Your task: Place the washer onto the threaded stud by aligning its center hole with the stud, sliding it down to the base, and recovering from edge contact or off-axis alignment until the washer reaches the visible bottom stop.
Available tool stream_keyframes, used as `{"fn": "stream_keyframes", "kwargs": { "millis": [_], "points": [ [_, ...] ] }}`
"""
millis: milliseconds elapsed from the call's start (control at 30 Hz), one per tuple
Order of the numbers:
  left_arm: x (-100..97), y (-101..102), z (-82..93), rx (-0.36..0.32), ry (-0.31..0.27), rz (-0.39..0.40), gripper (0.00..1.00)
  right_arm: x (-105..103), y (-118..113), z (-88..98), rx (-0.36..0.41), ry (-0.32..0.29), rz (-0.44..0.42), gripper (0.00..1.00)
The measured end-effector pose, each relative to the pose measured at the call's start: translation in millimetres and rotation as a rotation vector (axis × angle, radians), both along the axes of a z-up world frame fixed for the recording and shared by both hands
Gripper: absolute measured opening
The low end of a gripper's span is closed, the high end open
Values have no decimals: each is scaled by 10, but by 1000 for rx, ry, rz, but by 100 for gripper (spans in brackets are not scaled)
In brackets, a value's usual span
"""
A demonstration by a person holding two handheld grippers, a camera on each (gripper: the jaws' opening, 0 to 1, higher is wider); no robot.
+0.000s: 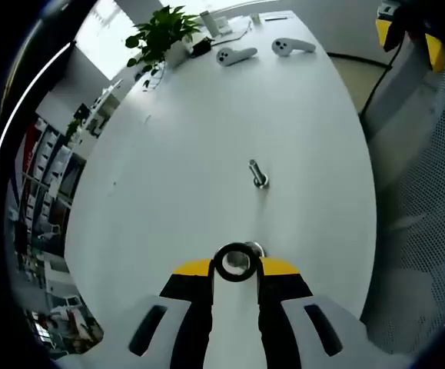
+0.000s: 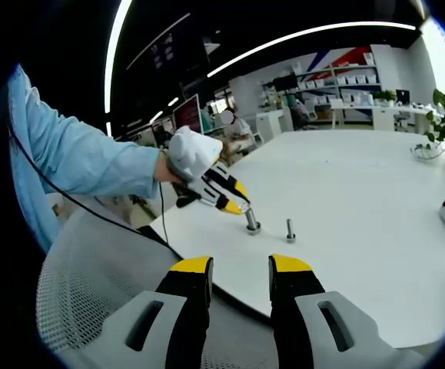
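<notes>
Between the yellow tips of the left gripper (image 1: 236, 267): washer (image 1: 236, 261), pinched tight, just above a threaded stud (image 2: 251, 221) on the white table (image 1: 207, 138). Farther along the tabletop: a second stud (image 1: 257, 174), upright, bare. Over the table edge: right gripper (image 2: 240, 270), jaws apart, nothing held.

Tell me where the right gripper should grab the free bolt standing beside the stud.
Probably by the bolt's thin upright shaft, above the wider base it stands on, jaws straddling it. Bring the right gripper in from its own edge of the table: the left gripper, holding the washer, crowds the neighbouring stud on the far side.
</notes>
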State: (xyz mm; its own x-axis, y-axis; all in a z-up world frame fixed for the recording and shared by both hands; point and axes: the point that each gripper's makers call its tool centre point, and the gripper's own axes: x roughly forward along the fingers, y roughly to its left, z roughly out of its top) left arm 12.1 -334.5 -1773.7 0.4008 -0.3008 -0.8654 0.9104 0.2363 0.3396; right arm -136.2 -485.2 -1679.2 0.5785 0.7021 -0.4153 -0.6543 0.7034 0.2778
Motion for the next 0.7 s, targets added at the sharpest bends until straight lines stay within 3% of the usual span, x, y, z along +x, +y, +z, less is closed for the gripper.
{"fn": "stream_keyframes", "kwargs": {
  "millis": [467,700],
  "points": [
    [34,-34,-180,25,58,11,19,4,-1,0,3,0,-2,31],
    [48,-24,-190,26,70,19,19,-1,7,-3,1,1,4,31]
  ]
}}
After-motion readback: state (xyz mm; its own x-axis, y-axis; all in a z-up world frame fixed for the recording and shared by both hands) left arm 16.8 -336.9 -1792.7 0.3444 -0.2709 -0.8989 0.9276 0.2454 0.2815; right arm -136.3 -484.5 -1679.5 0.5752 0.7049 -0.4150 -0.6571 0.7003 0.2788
